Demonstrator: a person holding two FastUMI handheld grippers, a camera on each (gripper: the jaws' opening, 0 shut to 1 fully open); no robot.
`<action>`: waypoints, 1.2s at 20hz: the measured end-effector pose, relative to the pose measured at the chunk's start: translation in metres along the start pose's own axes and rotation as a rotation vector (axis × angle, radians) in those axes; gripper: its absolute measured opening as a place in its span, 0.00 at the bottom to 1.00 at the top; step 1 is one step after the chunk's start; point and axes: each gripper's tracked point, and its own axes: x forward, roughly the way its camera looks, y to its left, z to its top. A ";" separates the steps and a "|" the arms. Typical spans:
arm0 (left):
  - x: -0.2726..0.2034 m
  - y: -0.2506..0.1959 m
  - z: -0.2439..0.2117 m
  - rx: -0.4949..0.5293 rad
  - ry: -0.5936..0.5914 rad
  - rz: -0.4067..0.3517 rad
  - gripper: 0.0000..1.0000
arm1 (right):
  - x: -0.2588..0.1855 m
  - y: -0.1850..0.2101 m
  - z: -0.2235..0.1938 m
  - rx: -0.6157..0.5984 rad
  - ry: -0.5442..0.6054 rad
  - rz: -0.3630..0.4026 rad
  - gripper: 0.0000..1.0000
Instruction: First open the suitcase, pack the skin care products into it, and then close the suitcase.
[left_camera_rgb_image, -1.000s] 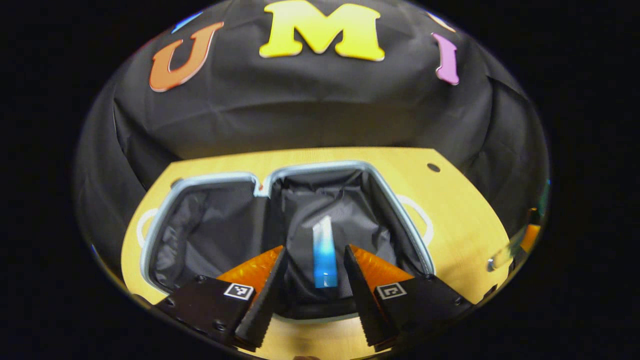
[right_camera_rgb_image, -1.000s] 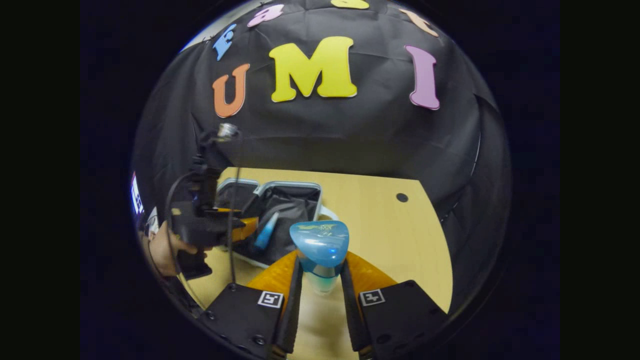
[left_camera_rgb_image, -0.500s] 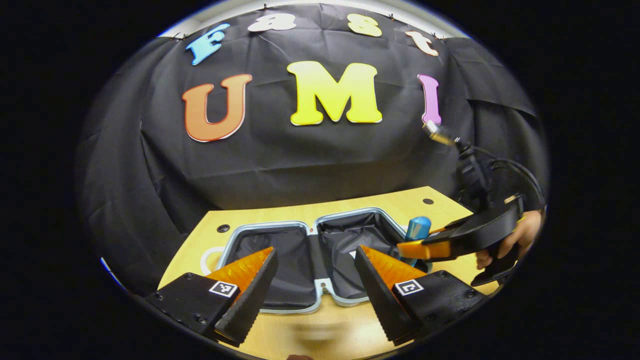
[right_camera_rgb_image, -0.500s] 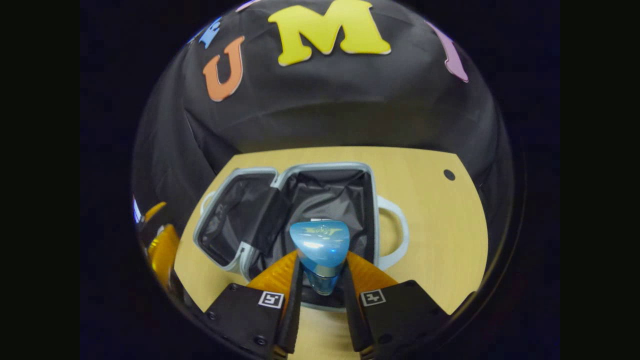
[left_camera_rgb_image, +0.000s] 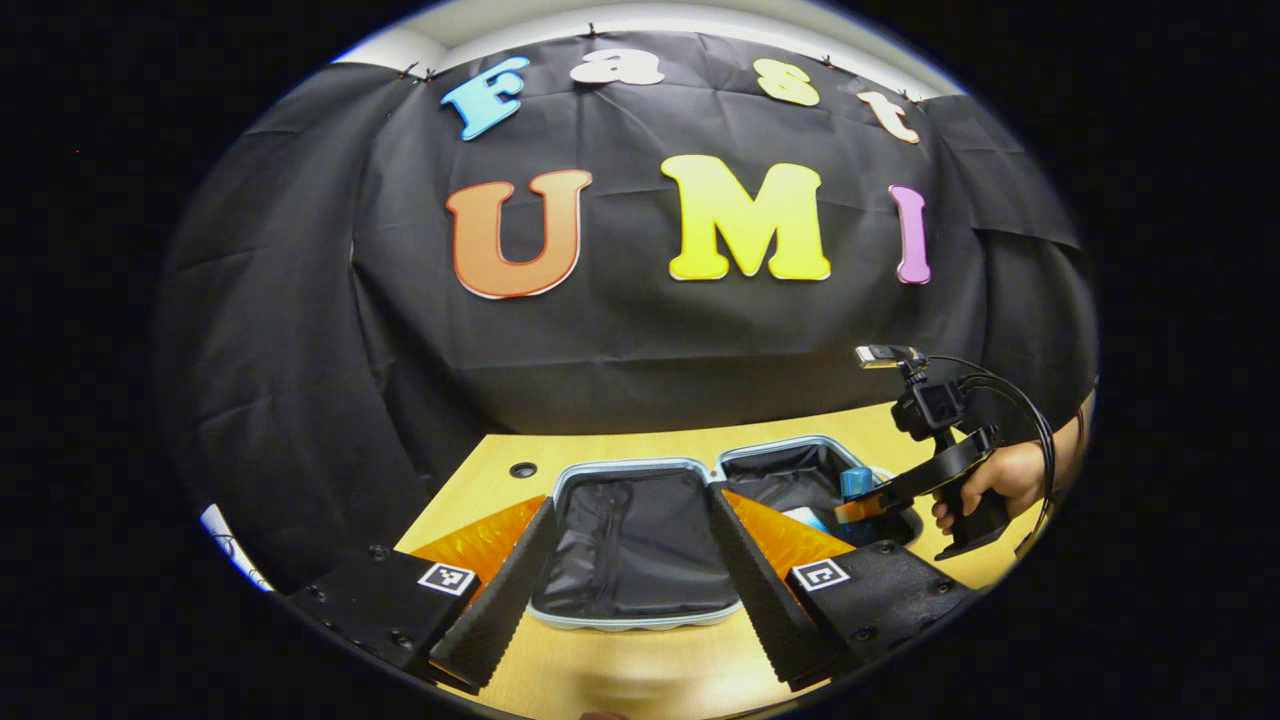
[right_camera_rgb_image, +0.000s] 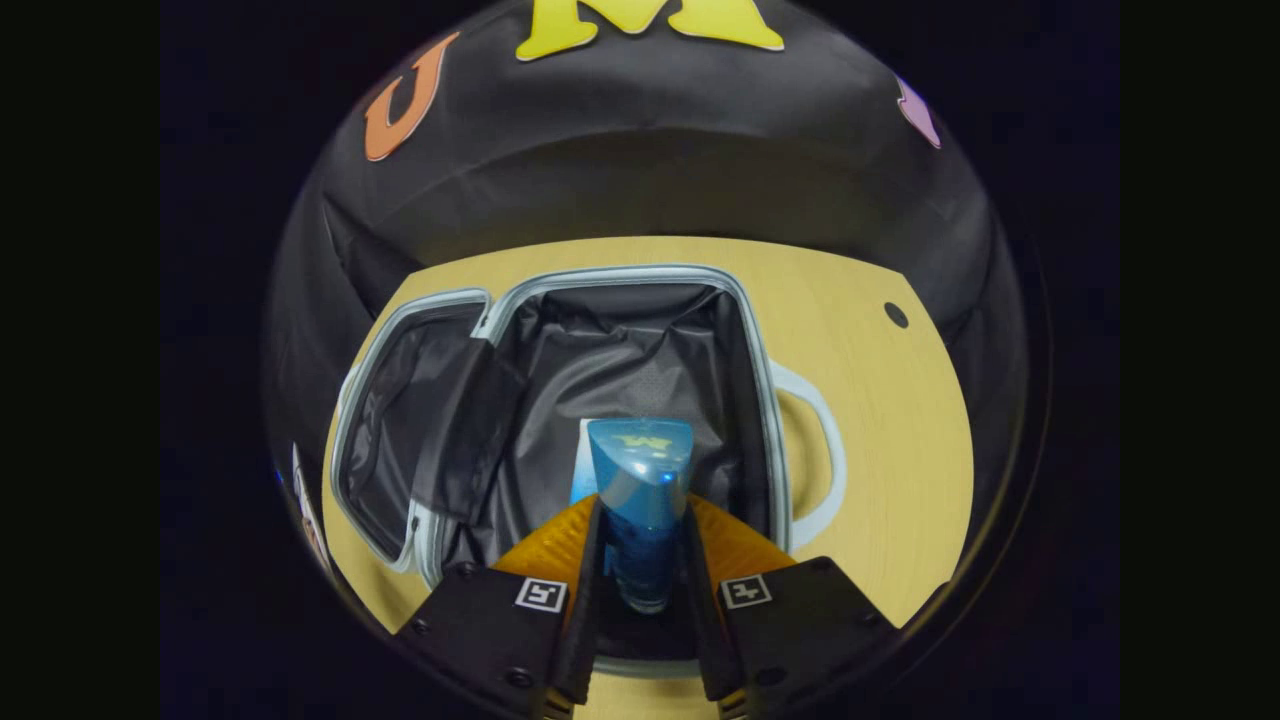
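The suitcase (right_camera_rgb_image: 760, 380) lies open flat on the wooden table, both halves lined in black with a pale blue rim. My right gripper (right_camera_rgb_image: 641, 510) is shut on a blue bottle (right_camera_rgb_image: 640, 460), cap towards the camera, held low over the suitcase's right half. Under the bottle lies a blue and white tube (right_camera_rgb_image: 579, 468). In the left gripper view the right gripper (left_camera_rgb_image: 868, 503) dips the bottle (left_camera_rgb_image: 855, 483) into that half (left_camera_rgb_image: 790, 470). My left gripper (left_camera_rgb_image: 632, 505) is open with nothing between its fingers, in front of the left half (left_camera_rgb_image: 640, 612).
A hand (left_camera_rgb_image: 1000, 480) holds the right gripper at the table's right side. The suitcase's white handle (right_camera_rgb_image: 830, 450) sticks out to the right on the table (right_camera_rgb_image: 900, 450). A small round hole (right_camera_rgb_image: 896, 315) sits in the tabletop near the back right.
The left gripper drew back from the suitcase and shifted left, leaving the tube inside. The right gripper carried the blue bottle over the suitcase's right half and lowered it.
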 end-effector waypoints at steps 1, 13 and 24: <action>0.000 0.009 -0.001 -0.009 0.005 0.014 0.99 | 0.005 -0.001 0.002 0.006 0.000 -0.008 0.39; 0.021 0.101 -0.027 -0.100 0.038 0.128 0.99 | 0.045 -0.004 -0.007 0.001 0.070 -0.084 0.39; 0.081 0.159 -0.088 -0.340 0.178 0.142 0.96 | -0.014 0.017 0.028 -0.028 -0.064 0.010 0.74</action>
